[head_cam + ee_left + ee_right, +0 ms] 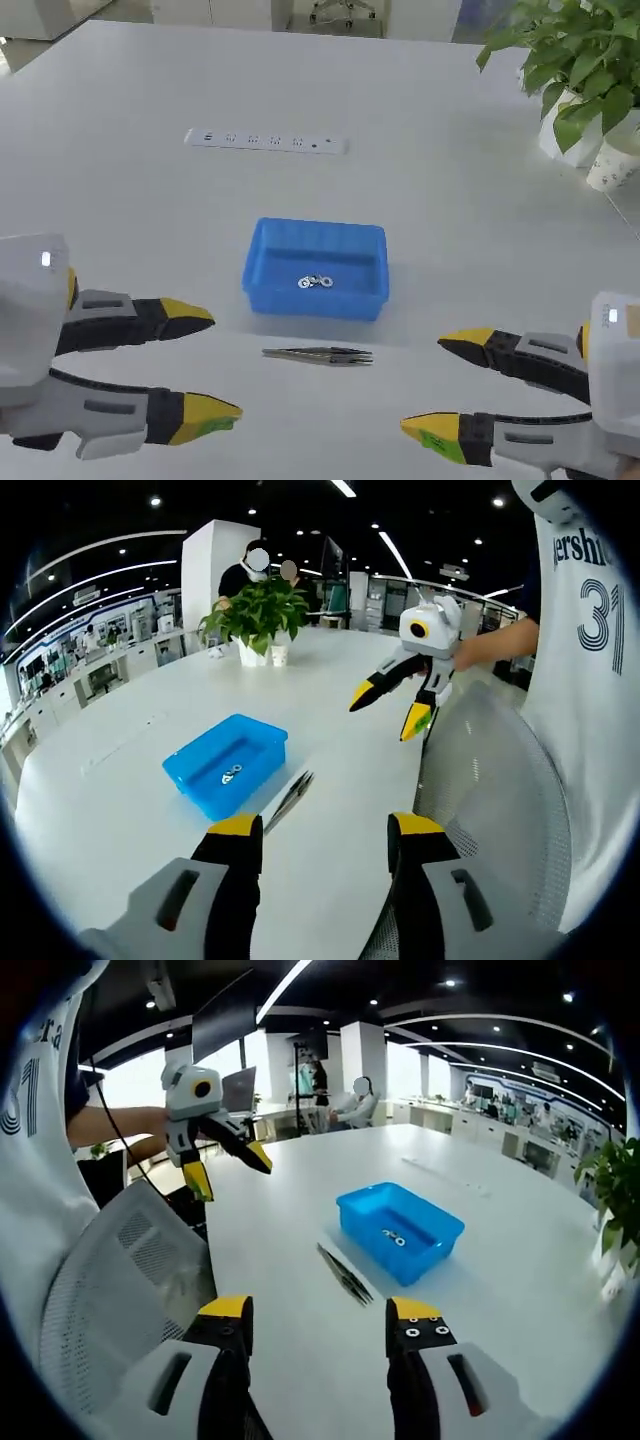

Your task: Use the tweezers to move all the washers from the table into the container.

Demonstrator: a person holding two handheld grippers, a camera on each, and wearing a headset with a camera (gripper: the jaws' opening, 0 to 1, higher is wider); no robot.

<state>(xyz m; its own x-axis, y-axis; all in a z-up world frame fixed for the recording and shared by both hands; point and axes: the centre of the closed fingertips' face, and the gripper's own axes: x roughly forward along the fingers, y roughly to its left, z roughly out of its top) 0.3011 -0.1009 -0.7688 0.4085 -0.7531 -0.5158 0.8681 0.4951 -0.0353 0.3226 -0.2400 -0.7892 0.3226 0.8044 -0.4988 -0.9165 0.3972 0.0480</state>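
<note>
One container [314, 304], one tweezers [318, 354]

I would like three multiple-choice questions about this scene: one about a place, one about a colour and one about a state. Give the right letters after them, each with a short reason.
1. Where do the tweezers lie, relative to the container?
A. behind it, on its far side
B. on the table, just before its near side
C. inside it

2. What colour is the container?
A. red
B. blue
C. green

3. In what state are the left tongs and the right tongs?
A. both open, holding nothing
B. both shut
C. left shut on the tweezers

Answers:
1 B: the tweezers rest flat on the table in front of the near wall.
2 B: its walls and floor are blue.
3 A: on each, the two jaws stand apart with nothing between them.
</note>
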